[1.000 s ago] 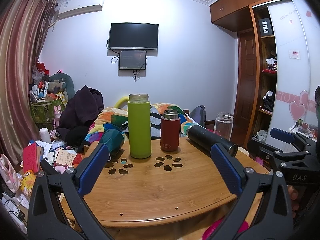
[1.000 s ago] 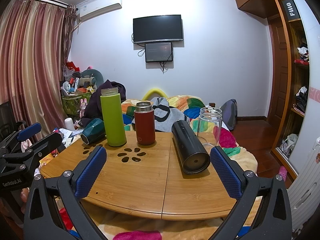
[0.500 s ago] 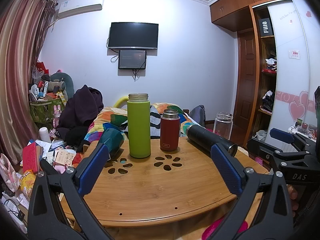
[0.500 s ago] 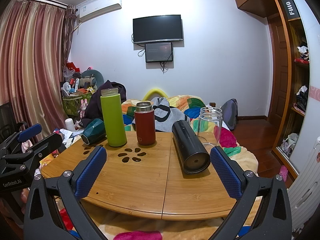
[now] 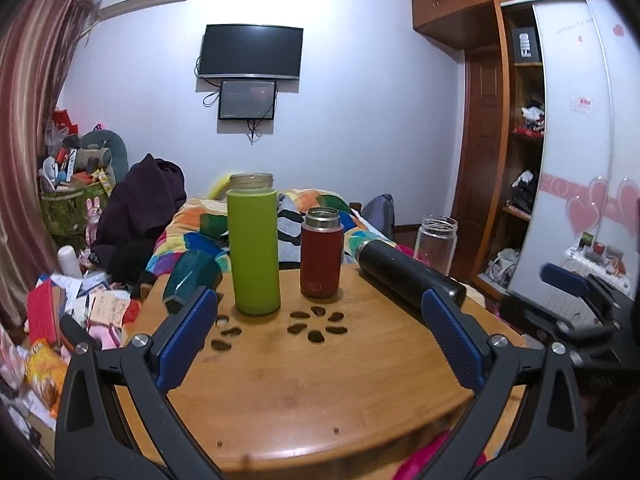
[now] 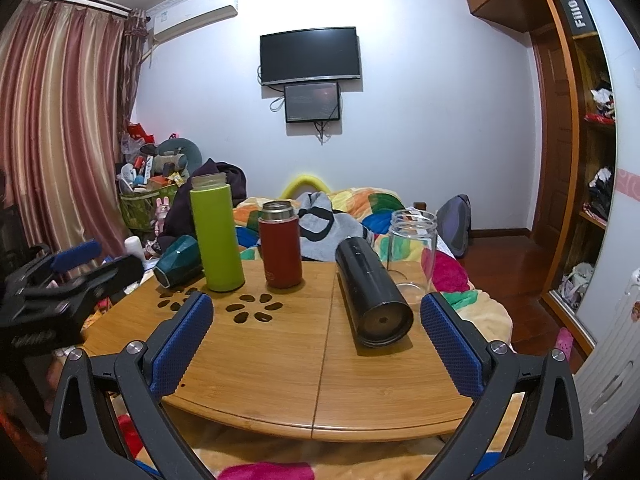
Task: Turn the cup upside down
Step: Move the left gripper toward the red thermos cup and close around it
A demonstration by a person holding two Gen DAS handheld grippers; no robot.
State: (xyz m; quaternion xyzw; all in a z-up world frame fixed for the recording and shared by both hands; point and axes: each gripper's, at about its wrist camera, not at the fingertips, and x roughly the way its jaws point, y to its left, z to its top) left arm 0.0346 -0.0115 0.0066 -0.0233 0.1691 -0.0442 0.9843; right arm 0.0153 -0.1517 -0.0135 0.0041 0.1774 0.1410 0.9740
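On the round wooden table [image 5: 320, 392] stand a tall green bottle [image 5: 253, 246], a red flask [image 5: 321, 253] and a clear glass jar [image 5: 435, 243], all upright with mouths up. A black flask [image 5: 408, 278] and a teal cup [image 5: 191, 280] lie on their sides. My left gripper [image 5: 316, 336] is open and empty, short of the green bottle and red flask. My right gripper [image 6: 316, 340] is open and empty, with the black flask [image 6: 370, 296] lying just ahead between its fingers. The jar [image 6: 412, 250] stands behind that flask.
A bed with a colourful quilt [image 6: 360, 208] lies behind the table. Clutter and a basket [image 5: 68, 208] fill the floor at left. A wardrobe [image 5: 520, 140] stands at right. Each gripper shows at the edge of the other's view.
Both grippers stay open and empty. The views have shifted only slightly; nothing on the table has moved.
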